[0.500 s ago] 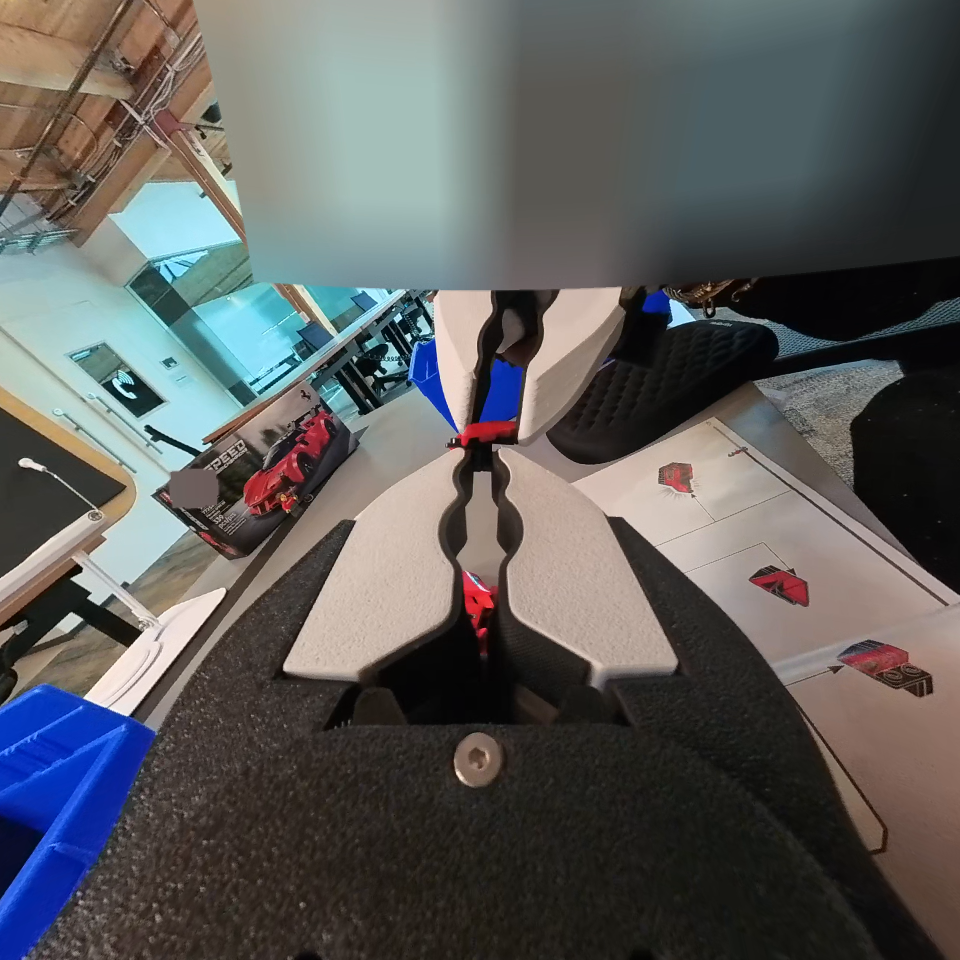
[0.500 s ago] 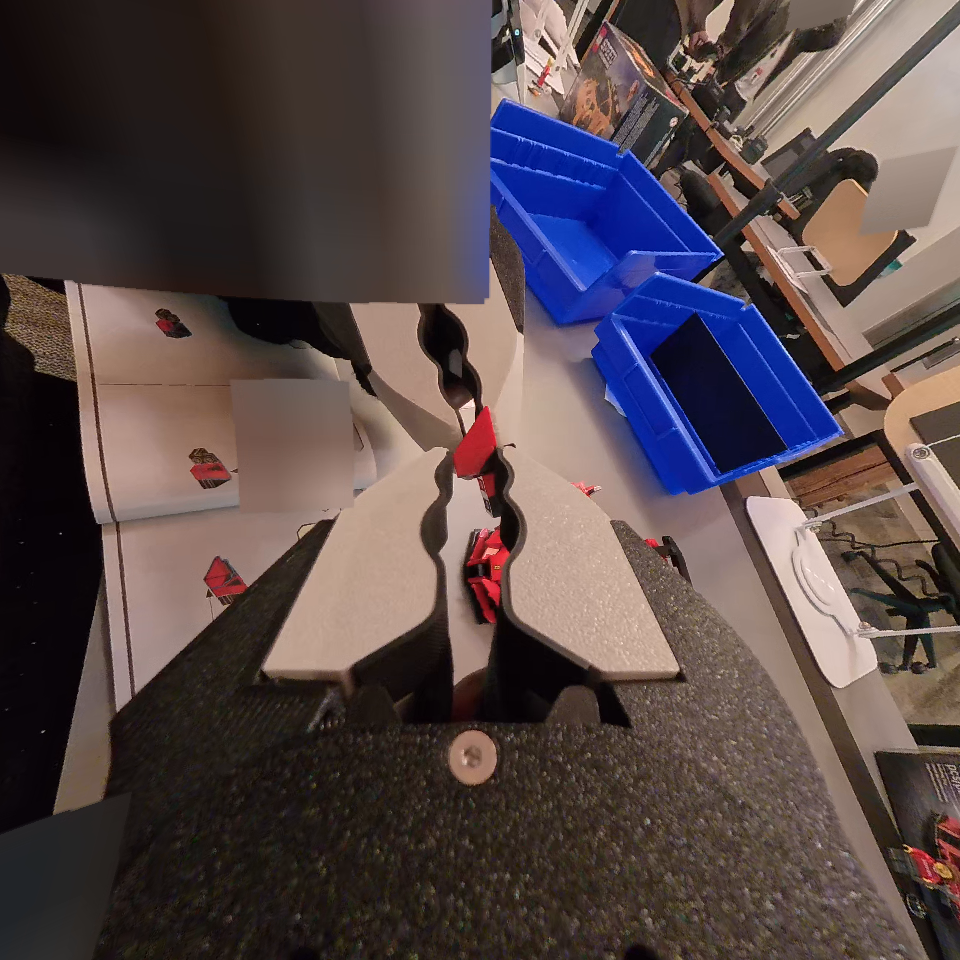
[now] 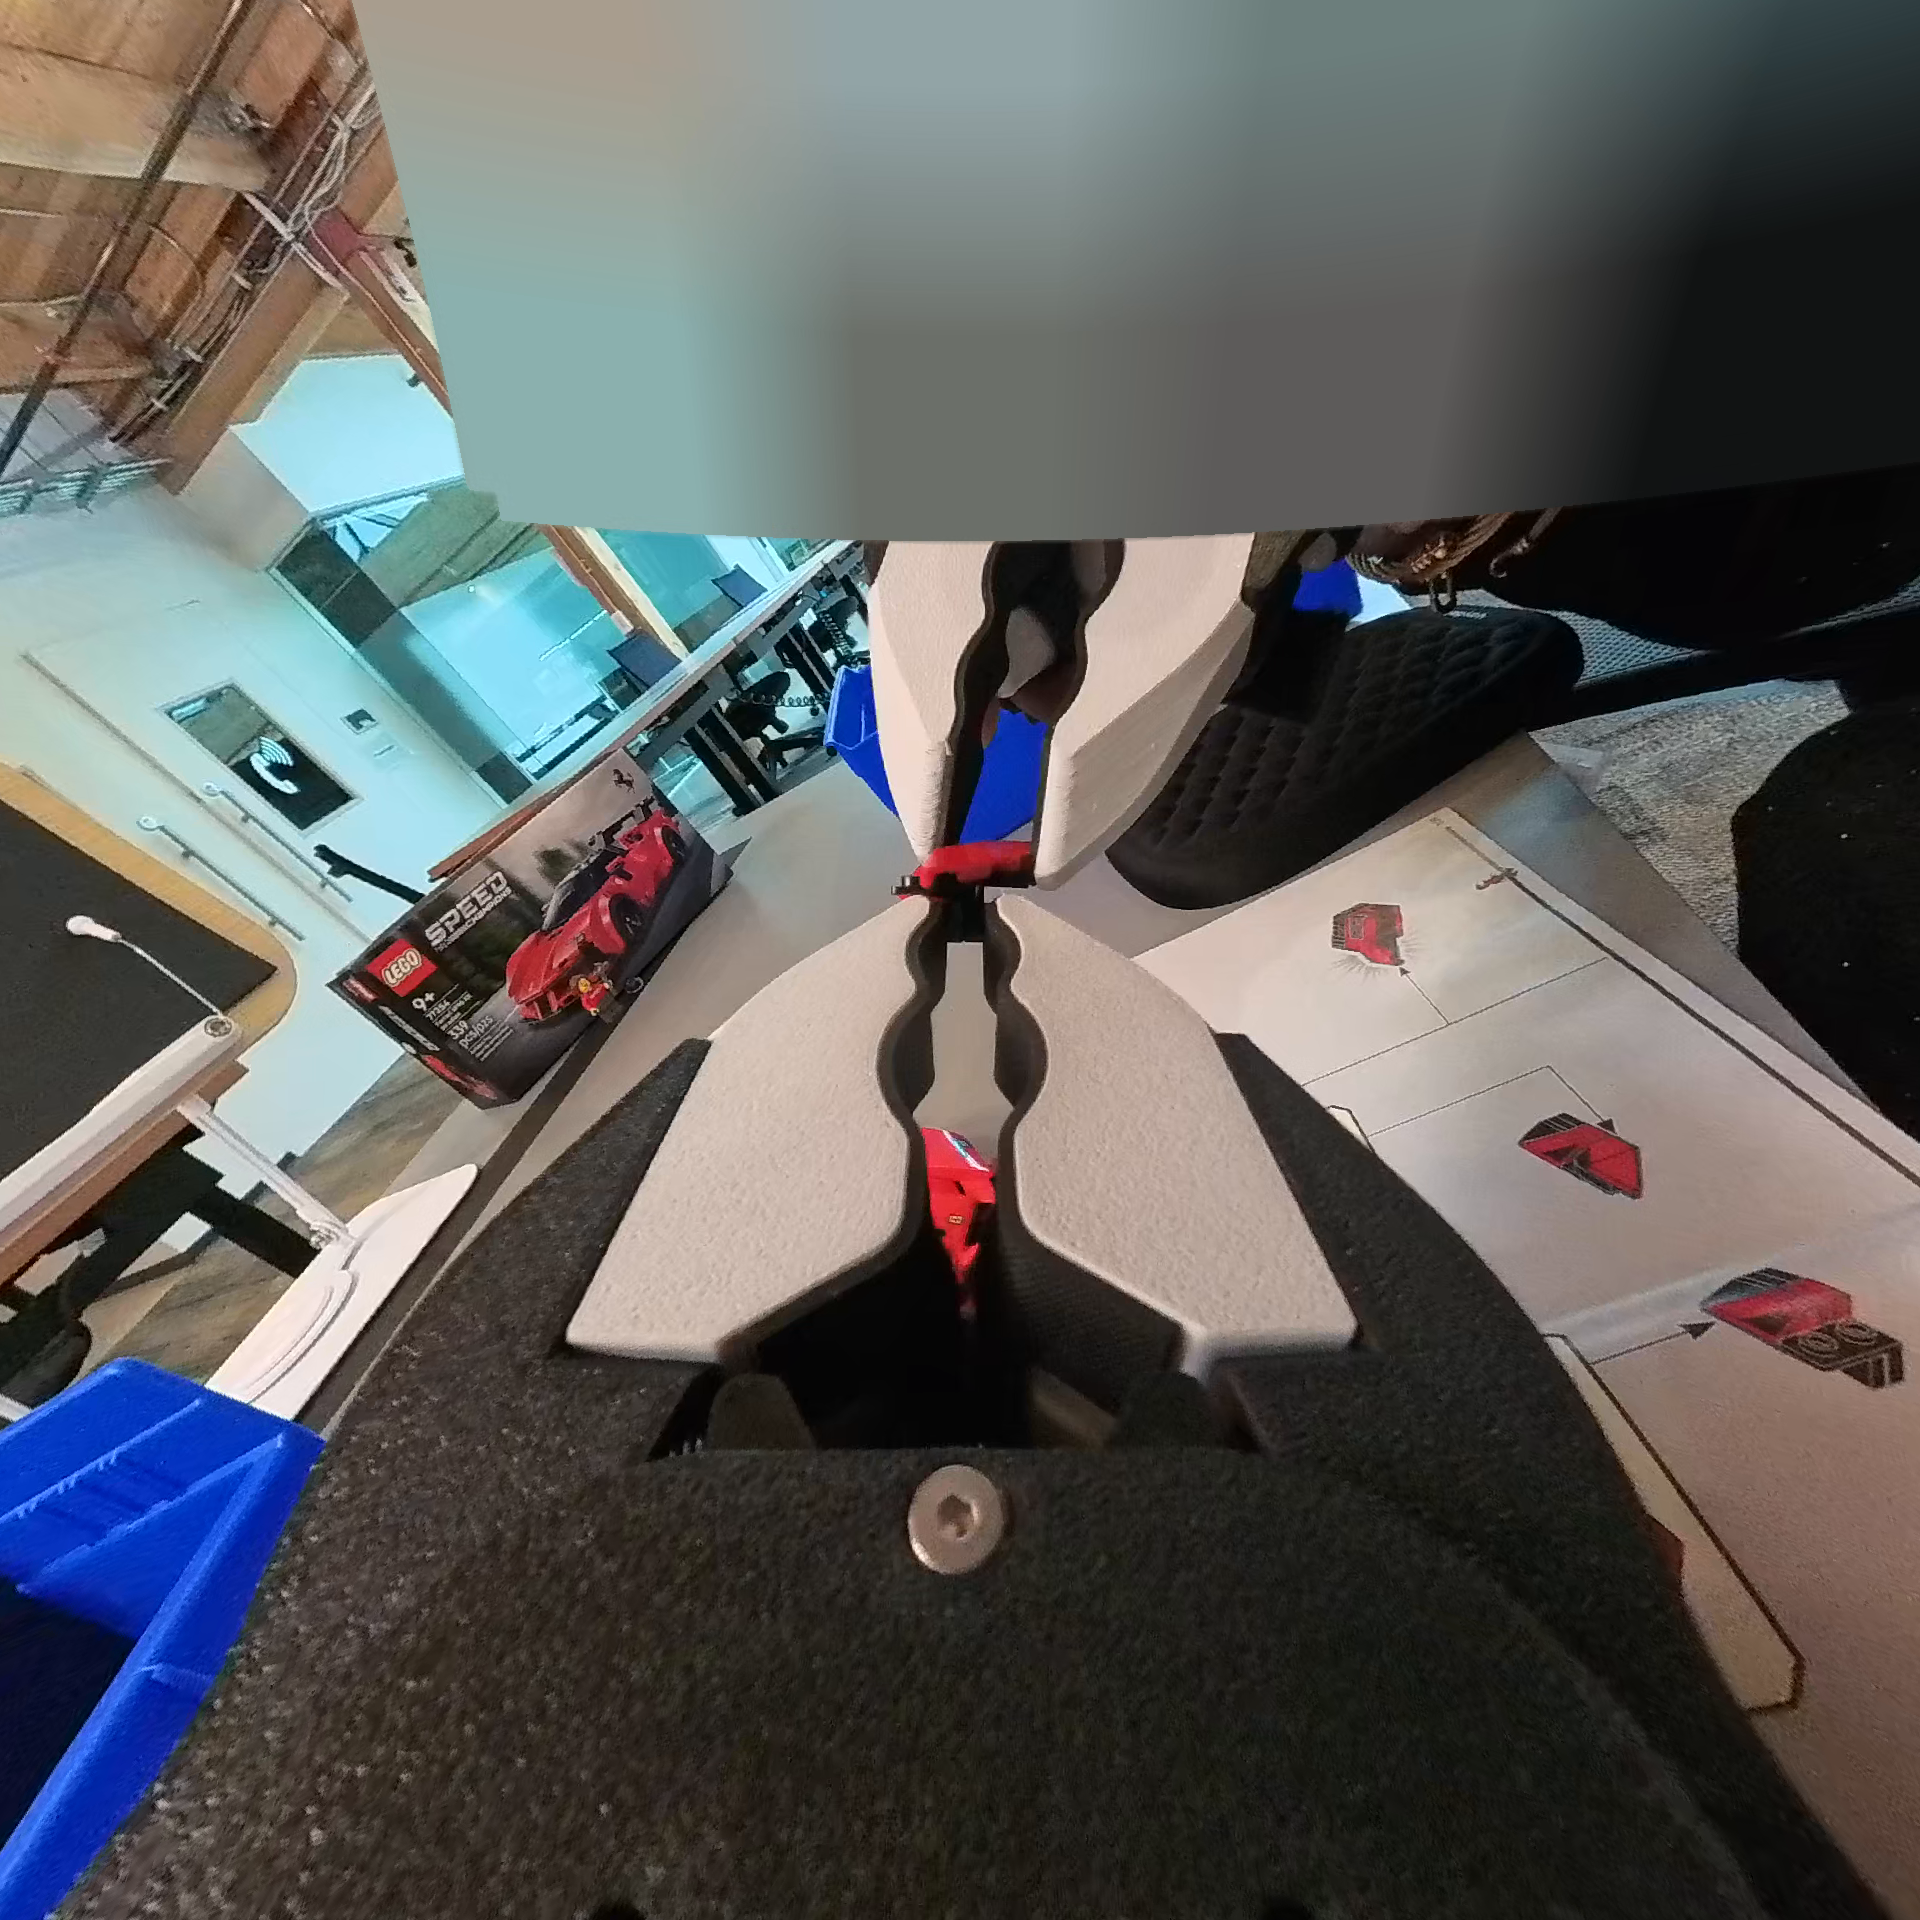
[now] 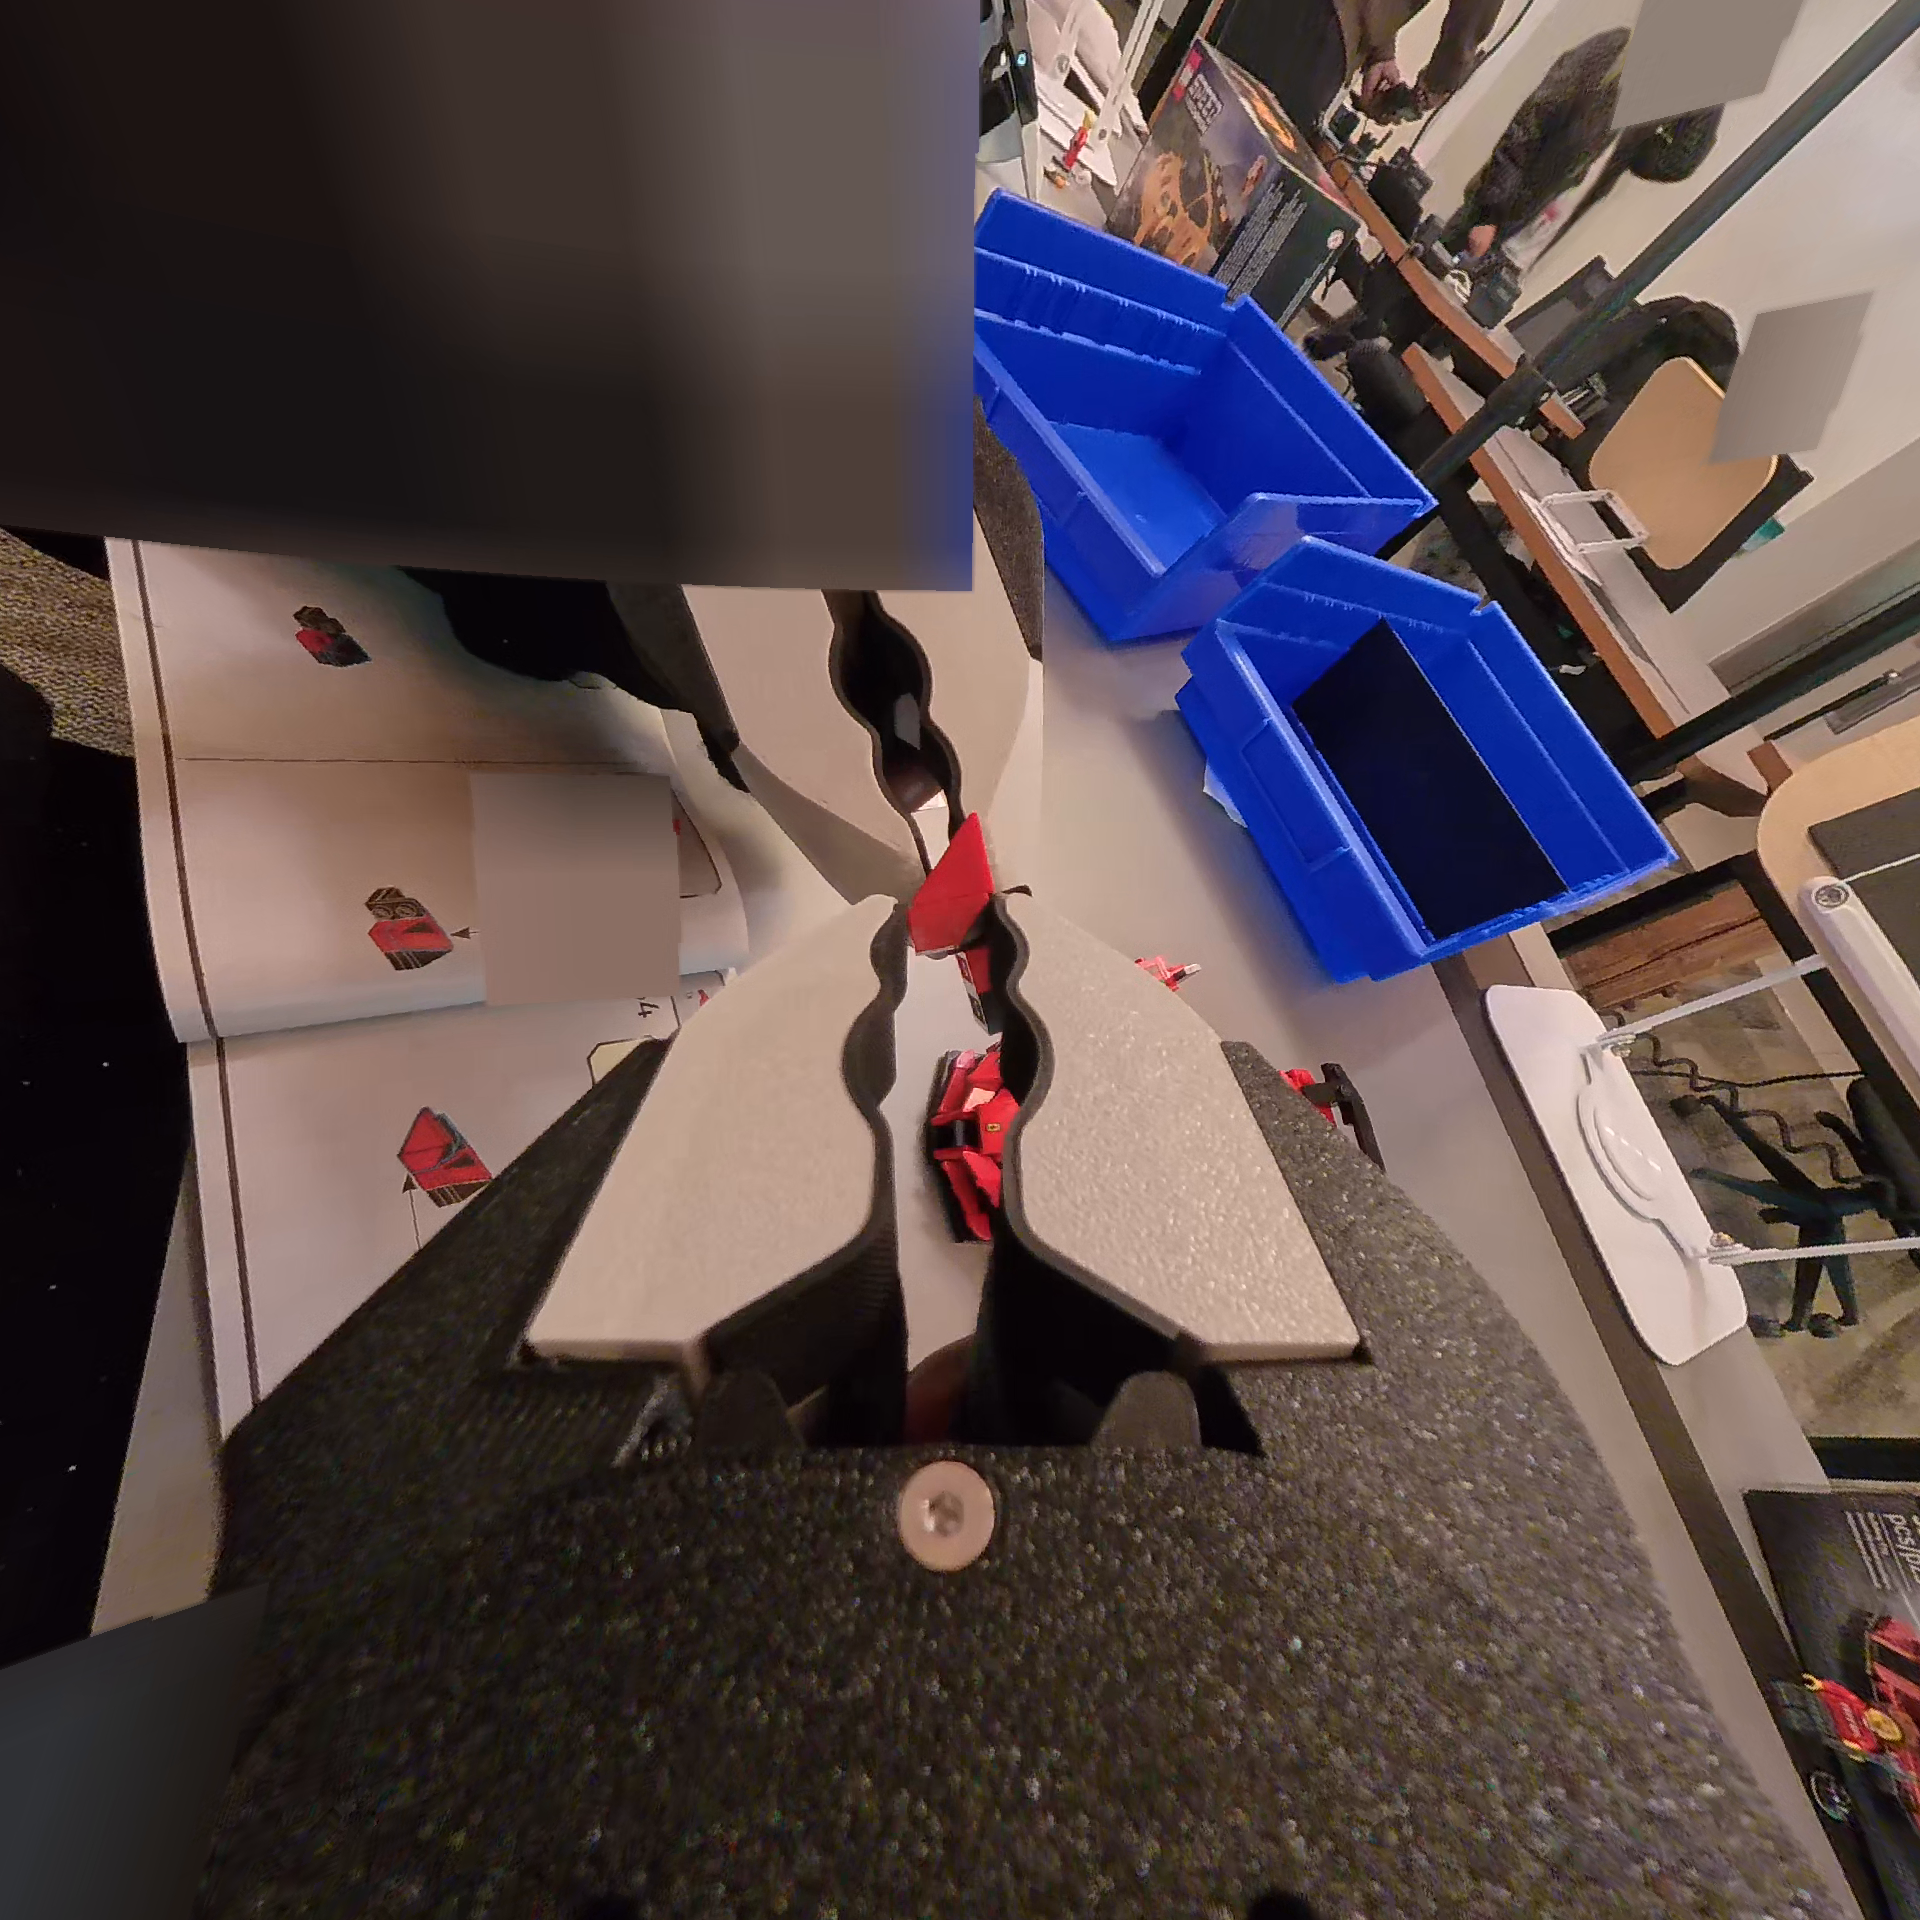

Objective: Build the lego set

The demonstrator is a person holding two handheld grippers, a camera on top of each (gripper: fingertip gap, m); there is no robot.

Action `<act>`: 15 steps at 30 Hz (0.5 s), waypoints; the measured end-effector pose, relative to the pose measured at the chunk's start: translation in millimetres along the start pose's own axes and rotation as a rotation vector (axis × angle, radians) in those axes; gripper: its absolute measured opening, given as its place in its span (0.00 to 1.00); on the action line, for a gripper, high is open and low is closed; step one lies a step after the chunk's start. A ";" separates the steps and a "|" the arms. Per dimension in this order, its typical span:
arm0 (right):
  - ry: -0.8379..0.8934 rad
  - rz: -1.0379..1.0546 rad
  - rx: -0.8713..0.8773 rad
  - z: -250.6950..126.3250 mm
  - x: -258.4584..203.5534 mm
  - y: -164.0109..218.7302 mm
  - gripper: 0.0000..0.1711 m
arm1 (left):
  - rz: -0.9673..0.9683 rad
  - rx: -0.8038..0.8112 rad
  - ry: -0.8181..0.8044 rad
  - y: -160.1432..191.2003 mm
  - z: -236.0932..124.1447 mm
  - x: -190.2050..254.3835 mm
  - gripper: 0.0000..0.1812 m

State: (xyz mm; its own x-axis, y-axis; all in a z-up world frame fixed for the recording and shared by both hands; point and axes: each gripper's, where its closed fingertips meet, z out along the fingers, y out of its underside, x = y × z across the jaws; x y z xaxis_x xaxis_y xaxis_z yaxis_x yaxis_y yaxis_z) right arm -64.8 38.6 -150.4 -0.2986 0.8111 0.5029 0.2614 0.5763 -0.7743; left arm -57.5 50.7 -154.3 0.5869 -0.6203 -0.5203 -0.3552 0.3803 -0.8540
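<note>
Right wrist view: right gripper [image 4: 951, 914] and left gripper [image 3: 961, 920] each clenched on small red lego piece [image 4: 951, 883], tip to tip above the worktop [image 4: 1122, 790]; pressing the parts together seemingly comes next.

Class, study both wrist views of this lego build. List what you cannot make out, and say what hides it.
1. Partly built red lego car: right wrist view, mostly behind the right gripper fingers.
2. Small red wedge piece: left wrist view, its joint with the black part is too small.
3. Open paper instruction booklet: right wrist view, partly under a grey patch.
4. Upper half of both views: blurred over.
</note>
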 end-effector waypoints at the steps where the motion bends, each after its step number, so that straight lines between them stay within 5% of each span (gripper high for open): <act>1: -0.001 0.001 -0.001 -0.3 0.1 0.4 0.09 | 0.002 -0.004 0.000 0.4 0.1 0.0 0.04; 15: 0.027 0.037 0.026 -1.9 6.9 -0.7 0.09 | 0.034 -0.019 -0.008 2.0 0.5 0.3 0.04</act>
State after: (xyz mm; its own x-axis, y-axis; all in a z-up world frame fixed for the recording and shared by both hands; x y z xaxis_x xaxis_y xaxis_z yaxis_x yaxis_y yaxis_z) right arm -65.3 44.0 -145.7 -0.2645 0.8343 0.4837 0.2481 0.5436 -0.8019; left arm -57.6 51.5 -156.2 0.5803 -0.6012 -0.5494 -0.3887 0.3883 -0.8355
